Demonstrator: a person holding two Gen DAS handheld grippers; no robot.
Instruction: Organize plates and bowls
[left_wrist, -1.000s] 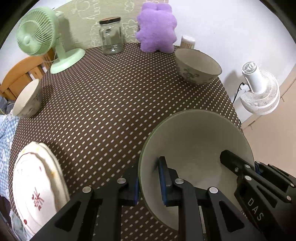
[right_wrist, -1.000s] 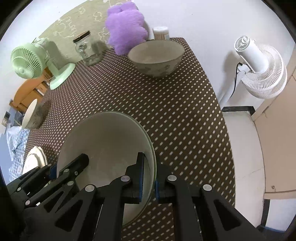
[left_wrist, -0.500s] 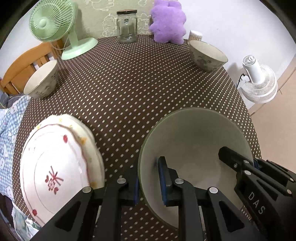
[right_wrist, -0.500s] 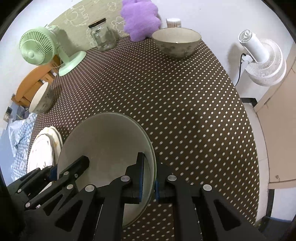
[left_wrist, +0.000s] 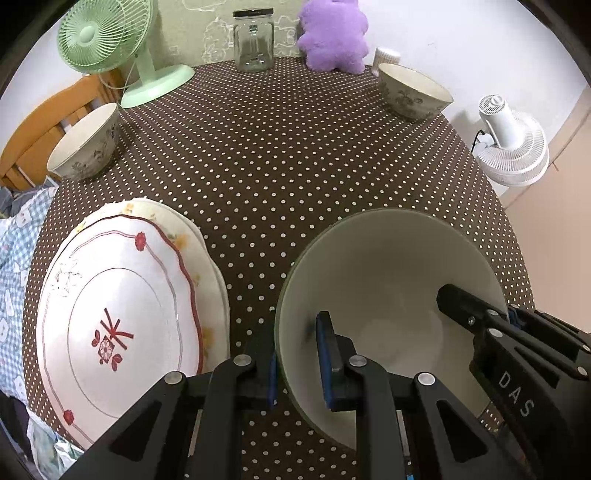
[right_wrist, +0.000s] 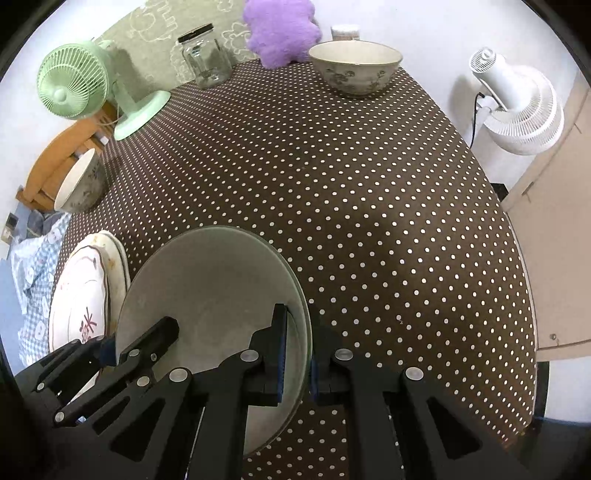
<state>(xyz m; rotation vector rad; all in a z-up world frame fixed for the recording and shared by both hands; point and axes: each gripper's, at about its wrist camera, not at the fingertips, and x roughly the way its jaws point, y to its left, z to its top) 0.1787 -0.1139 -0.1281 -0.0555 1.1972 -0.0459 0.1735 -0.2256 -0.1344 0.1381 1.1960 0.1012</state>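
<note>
A glossy ceramic bowl (left_wrist: 388, 280) sat on the matt polka-dot cloth tabletop (left_wrist: 280, 155); upper centre, a clear glass jar (left_wrist: 253, 40) and fuzzy purple plush (left_wrist: 332, 35).

A brown tablecloth (left_wrist: 280, 177) is showing a grid of small white dots. The near bowl (left_wrist: 391, 266) is looking pale grey-green inside. The stacked plates (left_wrist: 122, 306) at left are showing white with a dark red rim line and red flowers. Two cream bowls, one far right (left_wrist: 413, 90) and one far left (left_wrist: 86, 146), are wearing grey floral prints. A mint-green fan (left_wrist: 110, 44) and a purple plush toy (left_wrist: 332, 35) are standing at the far edge.
</note>
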